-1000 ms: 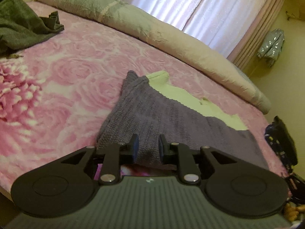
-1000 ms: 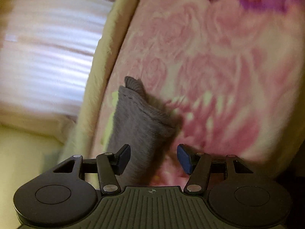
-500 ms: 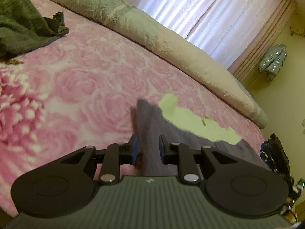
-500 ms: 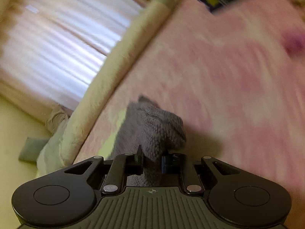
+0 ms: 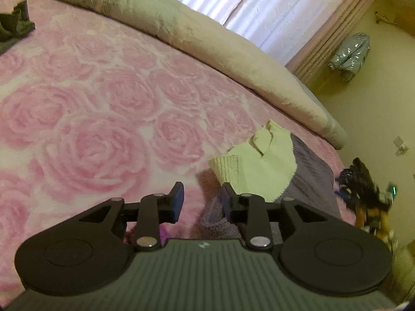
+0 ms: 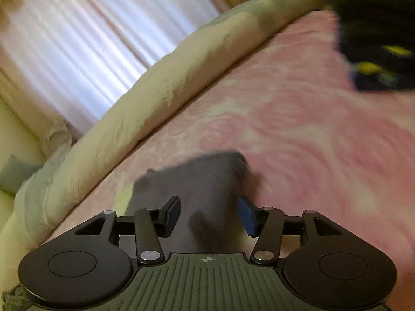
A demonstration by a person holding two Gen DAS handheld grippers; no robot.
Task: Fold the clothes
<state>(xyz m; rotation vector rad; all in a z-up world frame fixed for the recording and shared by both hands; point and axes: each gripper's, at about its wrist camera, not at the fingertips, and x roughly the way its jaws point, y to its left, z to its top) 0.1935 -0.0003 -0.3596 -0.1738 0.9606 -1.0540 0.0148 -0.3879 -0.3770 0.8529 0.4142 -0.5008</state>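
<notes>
With the sweater (image 5: 262,171) lying folded near the bed's (image 5: 103,108) foot corner and both tongs, left (image 5: 201,203) and right (image 6: 208,213), just spread and released from it, the fold is best pressed flat before the tongs are withdrawn.

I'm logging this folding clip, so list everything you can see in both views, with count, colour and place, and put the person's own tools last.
sweater: one, grey with pale yellow top, folded near the bed's right end
blanket: one, pink rose pattern, covering the bed
duvet roll: one, cream, along the bed's far edge
dark green garment: one, far left of the bed
curtains: white sheer with pinkish drapes, behind the bed
silver jacket: one, hanging on the yellow wall
dark clutter: black, blurred, beyond the bed's right end
left tongs: black, just opened, above the sweater's edge
right tongs: black, just opened, grey knit between them
</notes>
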